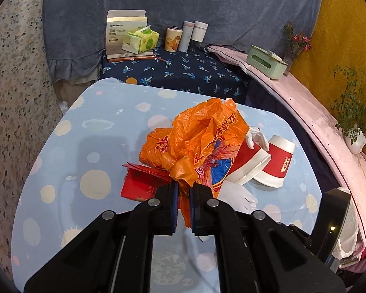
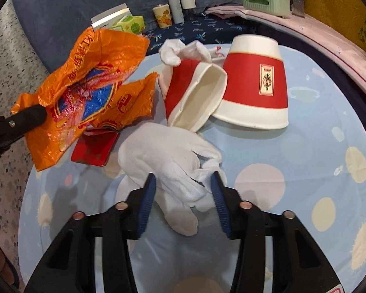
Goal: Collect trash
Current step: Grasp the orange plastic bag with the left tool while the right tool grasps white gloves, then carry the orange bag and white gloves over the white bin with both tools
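Observation:
My left gripper [image 1: 184, 195] is shut on the edge of an orange plastic bag [image 1: 197, 136], which stands crumpled on the blue dotted table; the bag also shows in the right wrist view [image 2: 90, 90], with the left gripper [image 2: 24, 119] at its left. My right gripper [image 2: 184, 183] is open with its fingers on either side of a white cloth glove [image 2: 173, 161]. Two red-and-white paper cups lie on their sides: a squashed one [image 2: 195, 95] and a whole one [image 2: 256, 83]. A small red box [image 2: 95, 146] lies under the bag. A second white glove [image 2: 180, 51] lies behind the squashed cup.
The round table [image 2: 305, 171] has a blue dotted cloth. Behind it, a dark palm-print surface [image 1: 183, 70] holds a carton, a tissue pack [image 1: 141, 39] and three cups [image 1: 183, 36]. A pink ledge [image 1: 305, 112] on the right carries a green tissue box [image 1: 266, 61] and plants.

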A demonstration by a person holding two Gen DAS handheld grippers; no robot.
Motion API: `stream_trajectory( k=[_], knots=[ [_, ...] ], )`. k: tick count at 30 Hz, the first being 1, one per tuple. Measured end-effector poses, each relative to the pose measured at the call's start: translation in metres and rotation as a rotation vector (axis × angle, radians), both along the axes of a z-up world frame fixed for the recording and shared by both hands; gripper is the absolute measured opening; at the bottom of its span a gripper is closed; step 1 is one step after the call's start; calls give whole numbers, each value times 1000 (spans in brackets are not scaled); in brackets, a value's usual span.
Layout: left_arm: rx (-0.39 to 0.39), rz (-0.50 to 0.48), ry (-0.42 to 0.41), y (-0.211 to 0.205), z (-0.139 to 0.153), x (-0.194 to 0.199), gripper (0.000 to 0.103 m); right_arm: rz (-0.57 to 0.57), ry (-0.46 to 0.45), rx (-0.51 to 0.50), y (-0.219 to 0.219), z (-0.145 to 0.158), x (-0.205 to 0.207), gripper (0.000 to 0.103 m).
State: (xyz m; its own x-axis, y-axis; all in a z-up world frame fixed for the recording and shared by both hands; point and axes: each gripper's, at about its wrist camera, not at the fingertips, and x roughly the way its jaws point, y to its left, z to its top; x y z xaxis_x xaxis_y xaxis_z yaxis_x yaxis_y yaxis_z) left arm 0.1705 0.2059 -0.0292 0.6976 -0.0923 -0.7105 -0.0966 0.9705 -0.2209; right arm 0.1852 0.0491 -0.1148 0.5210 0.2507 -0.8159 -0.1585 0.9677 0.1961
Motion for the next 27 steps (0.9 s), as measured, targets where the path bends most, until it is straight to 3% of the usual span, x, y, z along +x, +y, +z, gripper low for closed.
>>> stream_trajectory(
  k=[1,2,3,8,14,27],
  knots=[
    [2,-3,1,-2,0,0,7,1,-1,6,-2,0,-1,25],
    [4,-5,1,-4,0,0,7,5,0,19,-3,1,-2,12],
    [5,-8,1,-5,0,0,7,8,2,30,-5,2,-2,6],
    [3,-25,-7,-19,6,-3,7,-11,-44,45,-20,20,-14,6],
    [14,-69,-43,-46,26,-13,7,-59,-134,70,-50,62,-28,6],
    [27,-246,-138,-150,76,-34,7,-250,-340,87,-162,150,-74,6]
  ],
)
